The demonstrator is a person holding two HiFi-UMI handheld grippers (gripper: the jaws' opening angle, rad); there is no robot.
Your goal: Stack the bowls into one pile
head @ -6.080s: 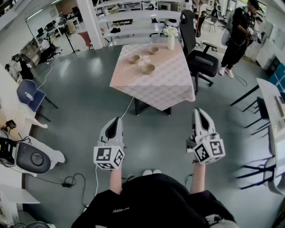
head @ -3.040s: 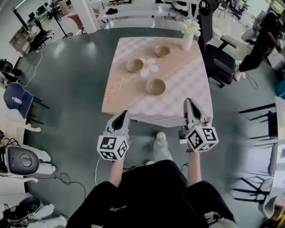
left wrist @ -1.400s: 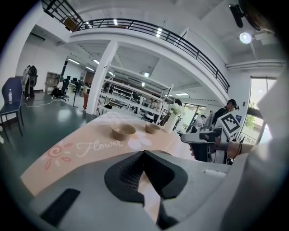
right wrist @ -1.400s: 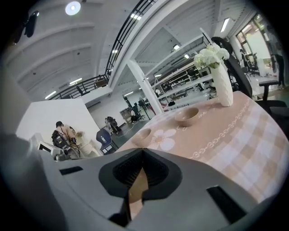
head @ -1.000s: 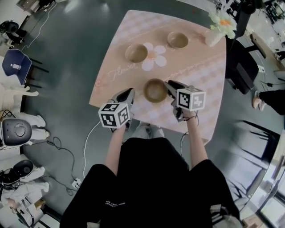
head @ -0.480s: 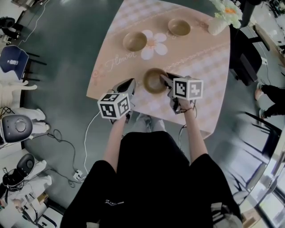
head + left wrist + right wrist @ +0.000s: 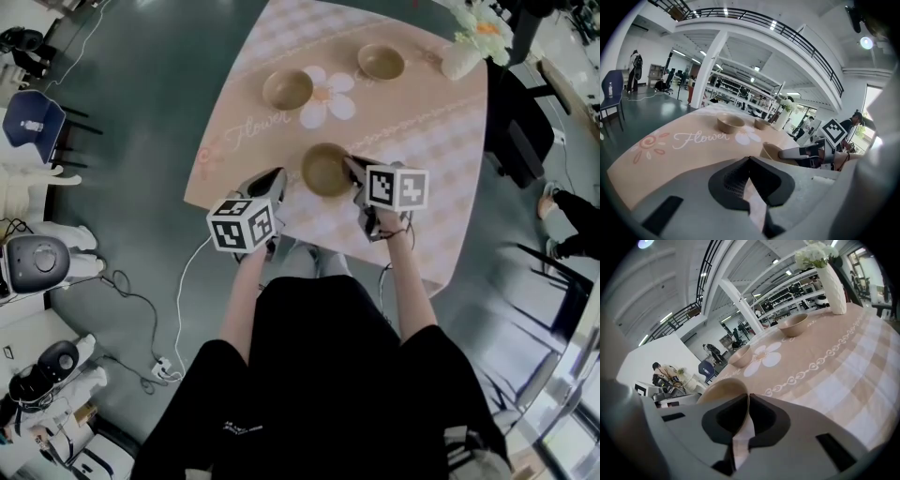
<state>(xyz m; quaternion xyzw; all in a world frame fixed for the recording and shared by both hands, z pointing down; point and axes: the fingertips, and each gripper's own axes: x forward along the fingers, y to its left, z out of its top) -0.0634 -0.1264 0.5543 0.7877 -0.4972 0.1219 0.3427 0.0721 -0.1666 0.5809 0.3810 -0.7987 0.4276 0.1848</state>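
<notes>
Three tan bowls stand on the pink checked tablecloth (image 7: pixel 412 216). The near bowl (image 7: pixel 324 171) (image 7: pixel 721 389) (image 7: pixel 770 150) is by the table's front edge. My right gripper (image 7: pixel 350 166) (image 7: pixel 746 396) has just been closing, and its jaws are shut on this bowl's right rim. My left gripper (image 7: pixel 276 176) (image 7: pixel 750 160) hovers just left of that bowl, shut and empty. Farther back are the left bowl (image 7: pixel 287 89) (image 7: pixel 740 356) (image 7: pixel 730 123) and the right bowl (image 7: pixel 381 62) (image 7: pixel 793 325) (image 7: pixel 762 123), with a flower print between them.
A white vase of flowers (image 7: pixel 469 42) (image 7: pixel 833 282) stands at the table's far right corner. A dark office chair (image 7: pixel 516 122) sits past the right edge. Chairs and cables (image 7: pixel 141 309) lie on the floor at the left.
The right gripper has settled slightly lower at the near bowl's right rim and its jaws have closed on it. The left gripper has stayed beside the bowl.
</notes>
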